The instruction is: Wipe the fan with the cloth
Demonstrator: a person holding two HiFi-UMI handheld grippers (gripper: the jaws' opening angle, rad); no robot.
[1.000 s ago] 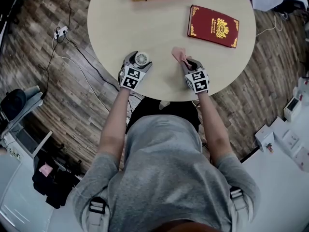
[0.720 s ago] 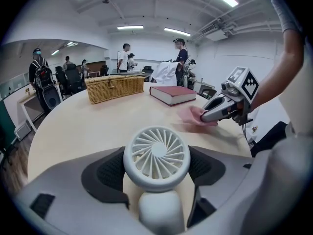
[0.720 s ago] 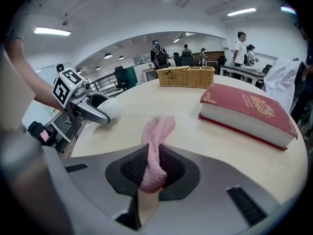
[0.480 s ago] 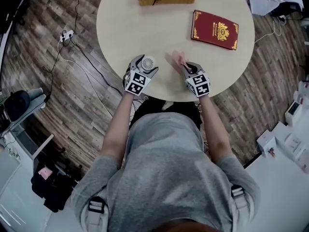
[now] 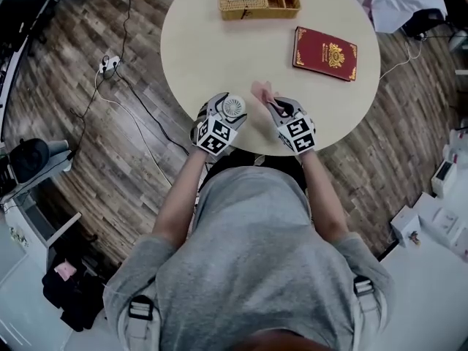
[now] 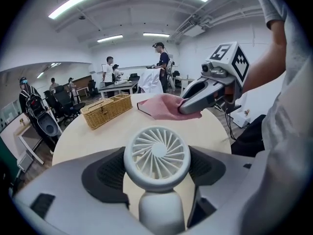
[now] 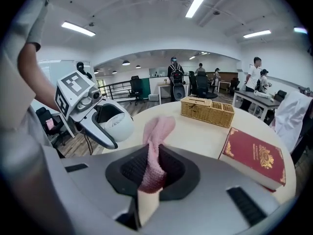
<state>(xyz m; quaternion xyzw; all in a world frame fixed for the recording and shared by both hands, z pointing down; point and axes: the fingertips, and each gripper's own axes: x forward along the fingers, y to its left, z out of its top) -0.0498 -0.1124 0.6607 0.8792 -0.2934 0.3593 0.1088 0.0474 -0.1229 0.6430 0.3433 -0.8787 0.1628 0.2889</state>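
A small white handheld fan (image 6: 156,159) sits between the black pads of my left gripper (image 5: 228,110), which is shut on it; its round grille (image 5: 233,107) faces up in the head view. My right gripper (image 5: 279,105) is shut on a pink cloth (image 7: 155,153), which sticks up out of the pads and droops over (image 5: 262,91). Both grippers are held above the near edge of the round beige table (image 5: 219,50), a short gap apart. In the left gripper view the right gripper (image 6: 208,89) and the cloth (image 6: 164,105) show beyond the fan.
A red book (image 5: 325,53) lies on the table's right side and a wicker basket (image 5: 259,0) stands at its far edge. Cables and a power strip (image 5: 110,64) lie on the wooden floor to the left. People and office chairs stand in the background.
Both grippers have risen off the table with the fan and the cloth and have come a little closer together. The grips have not changed.
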